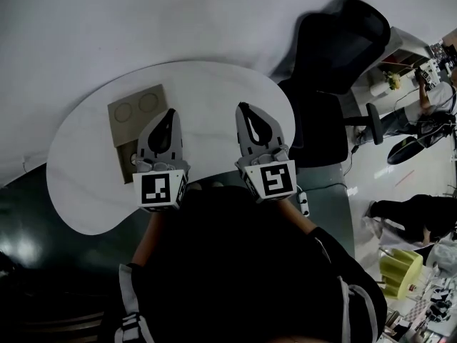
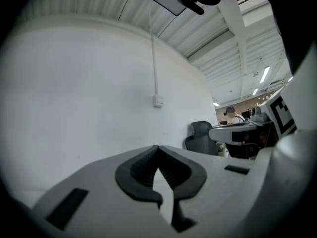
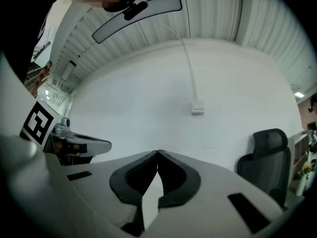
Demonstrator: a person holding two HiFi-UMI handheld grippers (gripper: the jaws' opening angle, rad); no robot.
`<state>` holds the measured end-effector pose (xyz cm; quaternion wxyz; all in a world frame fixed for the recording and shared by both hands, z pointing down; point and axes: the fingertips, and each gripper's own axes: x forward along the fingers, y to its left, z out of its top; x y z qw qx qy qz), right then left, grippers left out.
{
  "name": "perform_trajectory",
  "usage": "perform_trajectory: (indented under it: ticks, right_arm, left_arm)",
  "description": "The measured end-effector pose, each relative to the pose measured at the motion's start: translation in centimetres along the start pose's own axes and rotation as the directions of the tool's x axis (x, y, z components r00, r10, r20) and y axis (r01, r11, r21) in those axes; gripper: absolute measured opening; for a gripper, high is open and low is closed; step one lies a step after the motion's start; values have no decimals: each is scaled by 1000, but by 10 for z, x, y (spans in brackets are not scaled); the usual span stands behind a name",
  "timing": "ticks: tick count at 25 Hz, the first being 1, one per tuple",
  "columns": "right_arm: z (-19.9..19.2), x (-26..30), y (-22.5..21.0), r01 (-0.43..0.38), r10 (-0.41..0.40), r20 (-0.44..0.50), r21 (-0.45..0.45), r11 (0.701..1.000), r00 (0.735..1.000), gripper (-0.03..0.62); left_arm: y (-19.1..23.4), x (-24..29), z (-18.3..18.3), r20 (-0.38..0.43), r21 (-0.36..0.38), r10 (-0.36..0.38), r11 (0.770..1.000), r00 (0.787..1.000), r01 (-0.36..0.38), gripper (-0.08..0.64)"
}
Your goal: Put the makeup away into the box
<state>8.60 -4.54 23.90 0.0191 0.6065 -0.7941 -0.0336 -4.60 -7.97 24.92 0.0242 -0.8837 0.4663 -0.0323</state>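
Left tool [image 1: 170, 113] closed; right tool [image 1: 243, 107] closed

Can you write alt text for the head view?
From above, a person holds the left gripper and right gripper, both shut and empty, over a white table. A tan box lies on it, partly hidden by the left one; a black chair stands beyond.

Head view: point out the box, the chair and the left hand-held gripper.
box [image 1: 128, 123], head view, tan top face
chair [image 1: 335, 48], head view, black backrest
left hand-held gripper [image 1: 170, 113], head view, between its shut fingertips
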Motion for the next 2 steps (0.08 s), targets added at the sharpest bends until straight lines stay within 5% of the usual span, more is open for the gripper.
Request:
perform_trajectory:
  ticks: [2]
  right_arm:
    - [0, -1, -1, -4, 4, -1, -1, 1000, 1000, 23]
  left_arm:
    - [-2, 1, 1, -1, -5, 3, 1000, 1000, -3, 8]
